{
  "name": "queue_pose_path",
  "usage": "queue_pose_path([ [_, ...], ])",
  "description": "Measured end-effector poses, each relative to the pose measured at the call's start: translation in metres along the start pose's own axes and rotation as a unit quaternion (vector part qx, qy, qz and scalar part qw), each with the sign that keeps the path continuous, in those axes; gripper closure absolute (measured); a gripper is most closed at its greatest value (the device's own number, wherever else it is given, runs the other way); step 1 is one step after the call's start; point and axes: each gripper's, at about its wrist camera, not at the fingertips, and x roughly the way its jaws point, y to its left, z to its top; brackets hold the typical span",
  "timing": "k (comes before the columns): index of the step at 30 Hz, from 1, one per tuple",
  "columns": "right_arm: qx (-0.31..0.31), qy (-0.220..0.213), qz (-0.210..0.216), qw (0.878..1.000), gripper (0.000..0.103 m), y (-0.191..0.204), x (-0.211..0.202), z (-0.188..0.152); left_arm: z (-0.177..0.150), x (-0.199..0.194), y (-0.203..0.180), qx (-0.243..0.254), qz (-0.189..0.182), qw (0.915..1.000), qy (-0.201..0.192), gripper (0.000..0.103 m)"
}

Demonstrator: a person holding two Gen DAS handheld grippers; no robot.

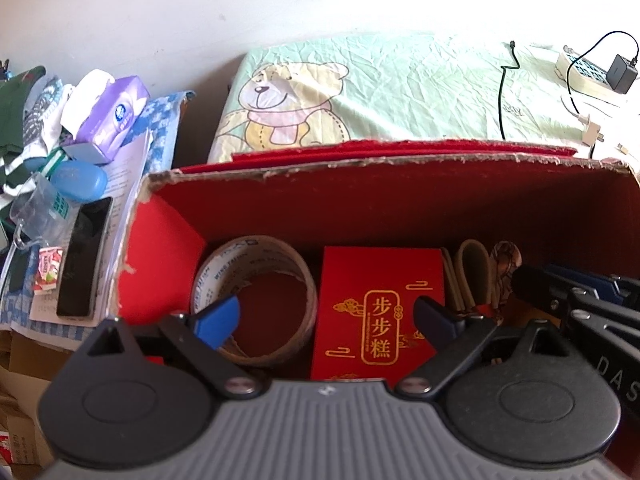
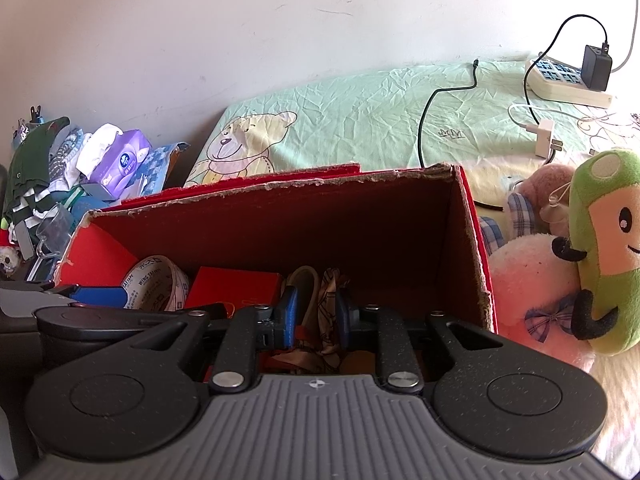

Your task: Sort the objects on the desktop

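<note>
A: What is seen nearest the lens?

B: The left gripper (image 1: 326, 318) is found hanging over the red box (image 1: 400, 168), its blue fingers (image 1: 218, 318) spread wide with nothing held between them. A tape roll (image 1: 254, 300) lies under the left finger, at about ten o'clock from the midpoint, and a red packet (image 1: 378, 312) with gold lettering sits just under the gap, towards the right finger.

A: And the right gripper (image 2: 316, 314)?

B: It is lowered into the same box further right. Its fingers are narrowed around a patterned cloth (image 2: 330, 292), which stands between them. Whether the cloth is actually pinched cannot be told; a little space seems left on each side.

A: Which relation is the next move judged to turn on?

B: The cloth is a bunched strip, its long axis running from six to twelve o'clock, straight along the fingers. It is flanked at eleven o'clock by a beige loop (image 2: 304, 284). The right gripper is plainly the nearer one. Should the cloth be released, the fingers need only be widened and lifted.
</note>
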Motion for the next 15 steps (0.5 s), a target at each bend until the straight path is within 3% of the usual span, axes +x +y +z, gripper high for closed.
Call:
queue_pose_path([
  [9,0.000,-0.008,-0.002,1.000,0.082,0.001,-0.002,0.000,-0.002,-0.009,-0.003,-0.003,0.022,0.9991,-0.036,0.008],
  [15,-0.005,-0.012,-0.012,1.000,0.082,0.002,-0.002,-0.001,-0.003,-0.012,0.000,-0.007,0.013,0.9988,-0.046,0.008],
])
